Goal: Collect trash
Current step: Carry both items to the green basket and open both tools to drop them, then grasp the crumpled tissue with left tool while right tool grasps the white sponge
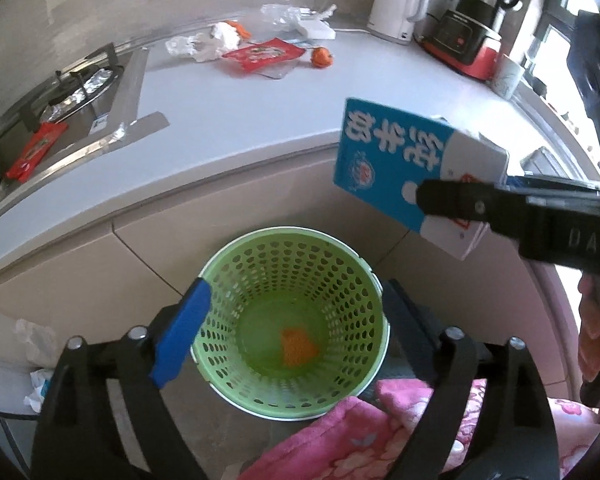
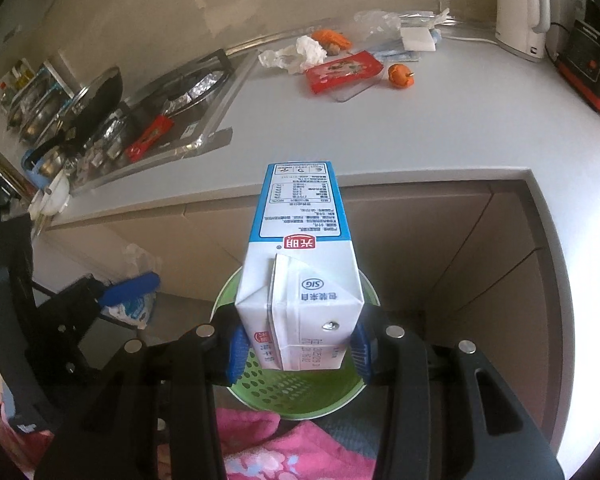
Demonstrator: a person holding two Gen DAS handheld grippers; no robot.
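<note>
My right gripper [image 2: 298,350] is shut on a blue and white milk carton [image 2: 300,256], held above the green perforated trash basket [image 2: 300,394]. In the left wrist view the carton [image 1: 396,164] hangs up and to the right of the basket [image 1: 292,340], which holds an orange scrap [image 1: 298,346]. My left gripper [image 1: 296,320] is shut on the basket, its pads against the basket's two sides. More trash lies on the counter: a red wrapper [image 1: 262,54], crumpled tissue [image 1: 224,36], orange peel [image 1: 320,57].
A grey counter [image 1: 240,112] runs across, with beige cabinet fronts below. A stove with pans [image 2: 112,120] and a red packet [image 1: 36,150] are at left. A white kettle [image 1: 398,0] and a red appliance [image 1: 466,36] stand at the back right. Pink cloth [image 1: 360,436] lies below.
</note>
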